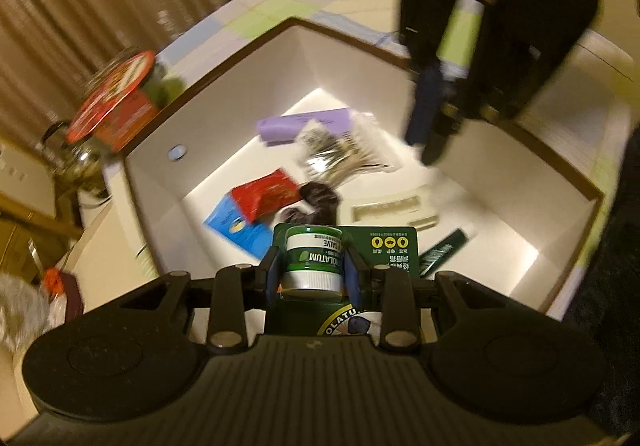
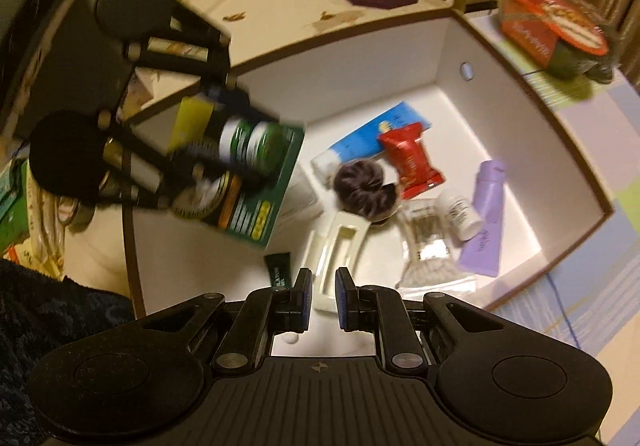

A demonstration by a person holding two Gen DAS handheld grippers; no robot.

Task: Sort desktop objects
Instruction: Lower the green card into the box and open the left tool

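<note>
Left gripper [image 1: 313, 273] clamped on a green-and-white salve jar on a green blister card [image 1: 312, 260], blue pads [image 1: 351, 278] pressed against the jar's two sides, held above the white box [image 1: 360, 57] over its near edge. Right gripper [image 2: 320, 300] parted by a narrow gap, nothing between the pads, hovering over the box's near side above a cream rectangular tray [image 2: 338, 246]. On the box floor just below the held card: a dark green tube [image 1: 442, 252] and the cream tray side by side. Toward the box's middle: a dark hair scrunchie [image 2: 362, 189], touching a red snack packet [image 2: 412, 159] that overlaps a blue booklet [image 2: 376, 135]. Beside the scrunchie, a clear plastic bag [image 2: 426, 246] with a small white bottle [image 2: 464, 215] against it. Nearer the box's far wall: a purple tube [image 2: 486, 213], lying flat beside the bottle. Outside the box, past its far corner on the checked cloth of the counter [image 1: 280, 5]: a clear jar with a red lid [image 1: 112, 97], blurred.
</note>
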